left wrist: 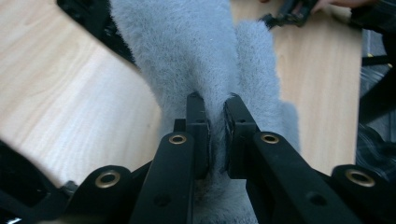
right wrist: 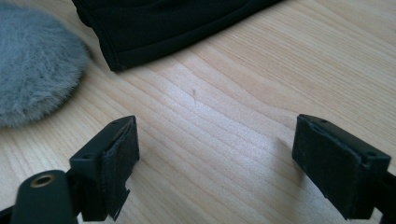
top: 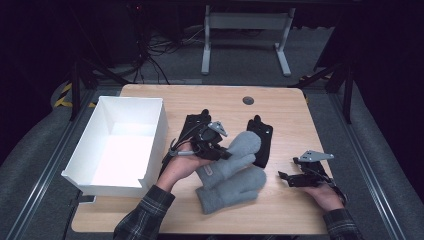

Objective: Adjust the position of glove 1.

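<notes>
Wooden table (top: 280, 210), left claw (left wrist: 214, 122) pinching grey mitten (left wrist: 187, 51)

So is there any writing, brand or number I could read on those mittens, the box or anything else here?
No readable text anywhere.
Grey mitten held by the left hand-held gripper: a small patch near the cuff, too small and blurred to read.
White box: plain, no label.
Black gloves: no visible mark.
Floor at left: yellow-and-black hazard stripes, a sign without words.

Dark room, grey carpet (top: 240, 57) (cables trailing), white desk frame (top: 246, 22) behind.
</notes>
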Demonstrator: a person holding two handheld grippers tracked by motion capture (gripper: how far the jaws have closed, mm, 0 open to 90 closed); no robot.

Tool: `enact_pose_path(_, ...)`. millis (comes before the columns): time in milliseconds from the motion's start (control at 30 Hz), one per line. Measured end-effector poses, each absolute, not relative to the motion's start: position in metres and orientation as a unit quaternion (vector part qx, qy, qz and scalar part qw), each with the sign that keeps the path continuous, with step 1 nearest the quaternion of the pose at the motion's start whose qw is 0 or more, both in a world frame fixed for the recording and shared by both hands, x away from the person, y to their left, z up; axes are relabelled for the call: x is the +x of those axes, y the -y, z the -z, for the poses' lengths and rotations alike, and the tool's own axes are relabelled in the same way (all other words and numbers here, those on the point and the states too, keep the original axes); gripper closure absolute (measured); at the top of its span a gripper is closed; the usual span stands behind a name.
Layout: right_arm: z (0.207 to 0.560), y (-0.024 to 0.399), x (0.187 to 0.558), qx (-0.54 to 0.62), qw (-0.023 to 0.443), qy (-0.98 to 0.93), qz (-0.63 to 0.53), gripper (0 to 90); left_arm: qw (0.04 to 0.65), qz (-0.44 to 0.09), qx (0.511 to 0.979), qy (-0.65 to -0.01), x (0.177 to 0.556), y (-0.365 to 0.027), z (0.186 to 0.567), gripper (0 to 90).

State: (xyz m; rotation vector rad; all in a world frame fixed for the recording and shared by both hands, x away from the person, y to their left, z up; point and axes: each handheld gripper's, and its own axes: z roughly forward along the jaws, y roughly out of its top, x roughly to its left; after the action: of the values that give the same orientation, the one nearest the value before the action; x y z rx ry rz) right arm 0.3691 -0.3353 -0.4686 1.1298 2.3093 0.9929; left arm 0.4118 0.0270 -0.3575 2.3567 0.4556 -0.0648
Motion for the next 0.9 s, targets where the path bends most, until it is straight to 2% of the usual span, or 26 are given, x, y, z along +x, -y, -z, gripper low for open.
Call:
enact_pose_path(500,0.469,0.335,0.369,0.402,0.192,-0.822,-0.354,15.1,0.337,0.043,0.928,-0.151,0.381,-0.028,0.365,83.7)
enact_pose_path(900,0.469,0.335,0.369,0.403,0.192,-0.822,-0.354,15.1,0.320,0.046,0.938,-0.122,0.371,-0.008,0.375,83.7)
